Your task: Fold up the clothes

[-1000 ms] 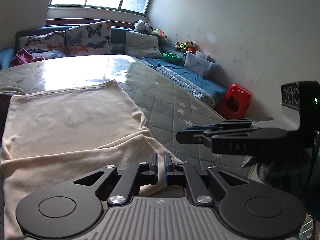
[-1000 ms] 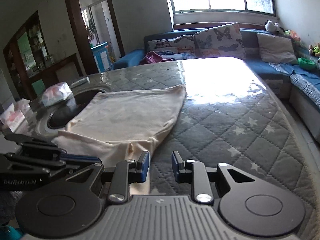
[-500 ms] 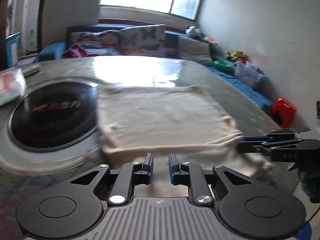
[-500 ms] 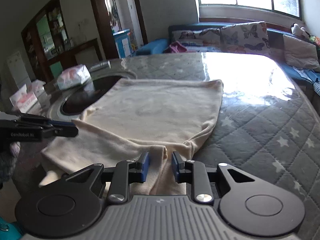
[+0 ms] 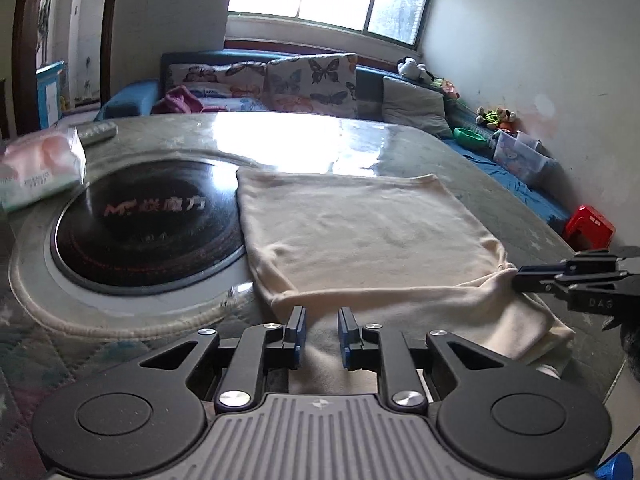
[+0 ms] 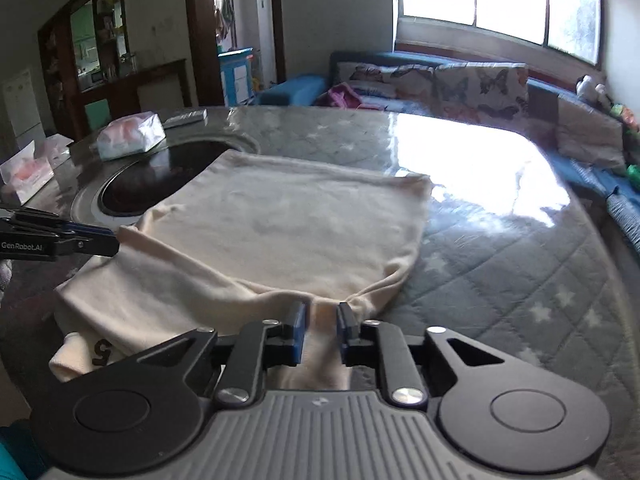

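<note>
At the bottom centre of your left wrist view, your left claw [image 5: 319, 334] stands spread, its blue-padded fingers [image 5: 297, 330] parted over the near, folded-over edge of the cream garment [image 5: 360, 236]; no cloth sits between the pads. Low in your right wrist view, your right claw [image 6: 319, 334] is likewise spread, with a ridge of the same cream garment [image 6: 280, 232] rising in the gap; whether the pads touch that fabric cannot be told. Each claw shows in the other's view: the right claw [image 5: 576, 280] enters at the right edge, its tips at the garment's bunched corner, and the left claw [image 6: 60, 238] enters at the left edge, its tips against the opposite corner.

Further out, the garment lies across the quilted grey worktop [image 6: 500, 264], its upper layer flat and a lower layer spilling toward you. Its left side overlaps the round black cooktop [image 5: 148, 224]. At the upper left a tissue pack [image 5: 40, 168] rests beside the cooktop. Butterfly cushions [image 5: 312, 84] line the sofa under the window.
</note>
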Demonstrator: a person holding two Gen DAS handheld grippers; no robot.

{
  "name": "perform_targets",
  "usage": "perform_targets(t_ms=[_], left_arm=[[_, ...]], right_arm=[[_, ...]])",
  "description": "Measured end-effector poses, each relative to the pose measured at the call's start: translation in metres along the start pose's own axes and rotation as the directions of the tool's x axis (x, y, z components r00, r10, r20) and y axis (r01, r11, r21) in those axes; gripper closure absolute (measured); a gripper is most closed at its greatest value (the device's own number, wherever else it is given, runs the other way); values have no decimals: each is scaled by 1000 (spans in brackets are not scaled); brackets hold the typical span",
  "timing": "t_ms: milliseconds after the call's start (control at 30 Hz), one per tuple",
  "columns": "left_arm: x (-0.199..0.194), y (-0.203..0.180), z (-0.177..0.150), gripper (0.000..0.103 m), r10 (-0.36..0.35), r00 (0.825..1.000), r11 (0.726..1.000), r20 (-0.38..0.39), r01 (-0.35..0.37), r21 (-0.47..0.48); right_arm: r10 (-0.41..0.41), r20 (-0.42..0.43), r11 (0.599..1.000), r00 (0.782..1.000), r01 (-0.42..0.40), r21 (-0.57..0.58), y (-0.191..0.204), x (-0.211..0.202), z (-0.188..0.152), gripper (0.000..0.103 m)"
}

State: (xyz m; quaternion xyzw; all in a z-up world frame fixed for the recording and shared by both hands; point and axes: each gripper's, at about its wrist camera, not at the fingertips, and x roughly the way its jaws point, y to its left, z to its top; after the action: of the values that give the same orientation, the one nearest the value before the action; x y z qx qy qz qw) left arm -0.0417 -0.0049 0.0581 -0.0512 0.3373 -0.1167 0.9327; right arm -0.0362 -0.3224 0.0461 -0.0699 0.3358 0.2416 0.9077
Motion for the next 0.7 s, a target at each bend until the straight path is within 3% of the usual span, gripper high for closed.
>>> perform_targets(t_ms=[133,233,400,700], left_arm=[[5,-13,7,84,-42,999,998,12,42,39],[15,-25,7,84,-66,998,995,3,65,76],[30,-23,-1,83,1,1000,995,-23,1,97],[27,-13,-2,82,0,1000,999,-15,1,51]], right_arm=[[33,27,999,999,-32,-37,7,-9,7,87],[78,-5,994,997,-78,-72,19,0,8,87],[67,-25,992,997,-70,-108,29,17,3,87],[79,-7,991,997,-79,-106,37,23,6,88]])
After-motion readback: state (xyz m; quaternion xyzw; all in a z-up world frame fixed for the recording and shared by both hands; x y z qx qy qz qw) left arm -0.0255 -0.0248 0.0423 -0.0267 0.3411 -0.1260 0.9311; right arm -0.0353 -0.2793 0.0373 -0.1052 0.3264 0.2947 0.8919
